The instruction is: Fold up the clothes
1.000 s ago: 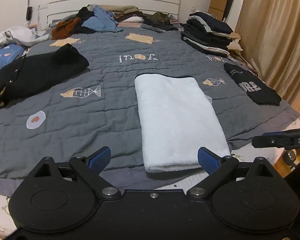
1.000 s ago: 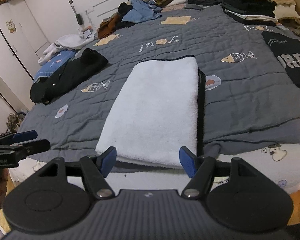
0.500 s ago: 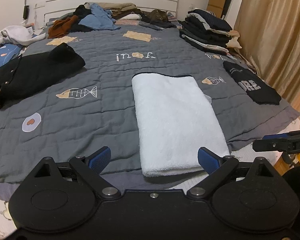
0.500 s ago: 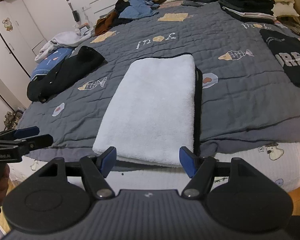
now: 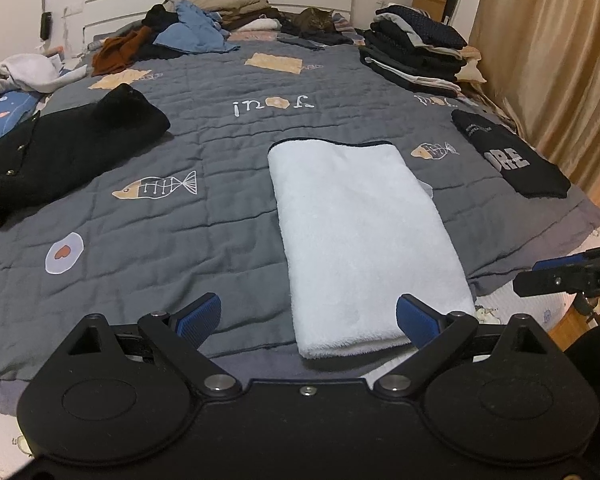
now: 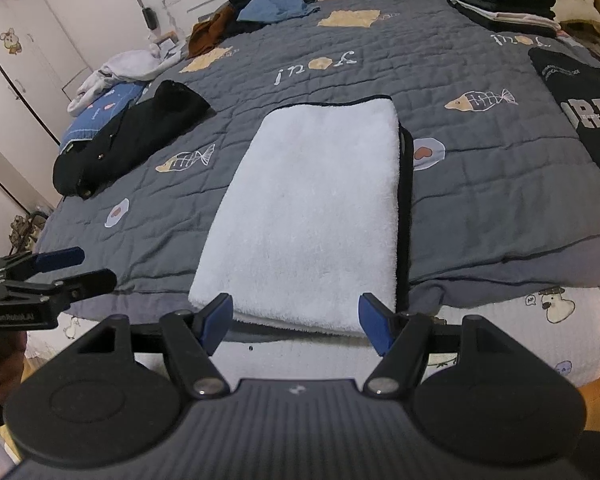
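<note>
Left gripper: my left gripper (image 5: 309,316) has its blue-padded jaws spread wide with nothing between them; it hangs over the near edge of the bed, and its right pad sits just beside the near right corner of the white towel-like cloth.
Right gripper: my right gripper (image 6: 296,322) also stands with jaws apart and empty; the pads frame the near end of the cloth but do not press on it.
Task item: a folded white fluffy rectangular cloth with dark trim (image 6: 312,204) lies flat in the middle of the bed, long side running away from me, near end at the bed's edge.
Surface: a grey quilted bedspread with fish and egg patches (image 5: 204,200) covers the bed; the white cloth rests directly on it.
Left side: a black garment with small buttons (image 5: 68,152) lies spread out, well apart from the cloth.
Right side: a folded black top with white letters (image 5: 512,156) lies flat near the right edge.
Far right: a stack of folded dark clothes (image 5: 416,52) sits near the headboard.
Far centre: a loose heap of blue, brown and beige clothes (image 5: 188,32) lies unfolded by the headboard.
Cross view: each gripper shows at the edge of the other's view, both near the foot of the bed.
</note>
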